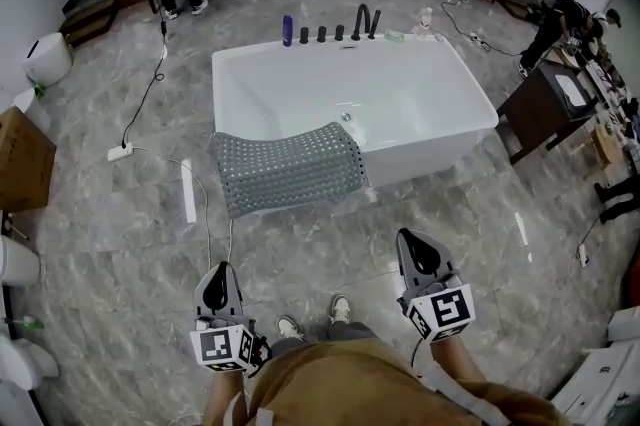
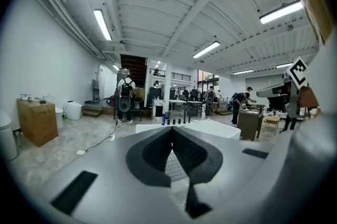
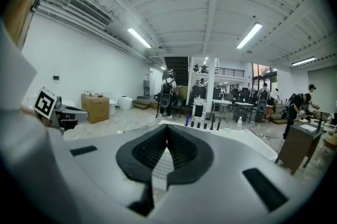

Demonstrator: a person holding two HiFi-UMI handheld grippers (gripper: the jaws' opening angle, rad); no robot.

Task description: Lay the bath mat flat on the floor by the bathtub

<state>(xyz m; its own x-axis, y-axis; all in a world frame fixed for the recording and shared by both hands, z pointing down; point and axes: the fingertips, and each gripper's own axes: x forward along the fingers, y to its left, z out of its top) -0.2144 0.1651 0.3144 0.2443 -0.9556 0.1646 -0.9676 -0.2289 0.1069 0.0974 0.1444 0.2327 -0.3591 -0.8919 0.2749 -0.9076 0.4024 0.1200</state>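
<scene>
A grey dotted bath mat point(image 1: 290, 168) hangs over the near rim of the white bathtub point(image 1: 440, 109), its lower edge down by the floor. My left gripper point(image 1: 217, 284) is held near my body, well short of the mat, with its jaws shut and nothing between them. My right gripper point(image 1: 418, 254) is also shut and empty, a little farther forward, to the right of the mat. In the left gripper view the shut left gripper point(image 2: 172, 129) points toward the tub point(image 2: 210, 127). In the right gripper view the right gripper point(image 3: 167, 128) does the same, and the mat shows through the jaw gap.
Bottles and a black faucet point(image 1: 362, 20) line the tub's far rim. A cable and power strip point(image 1: 120, 152) lie on the marble floor to the left, with a cardboard box point(image 1: 20, 159) beyond. A dark cabinet point(image 1: 540, 109) stands to the tub's right. My shoes point(image 1: 340, 307) are between the grippers.
</scene>
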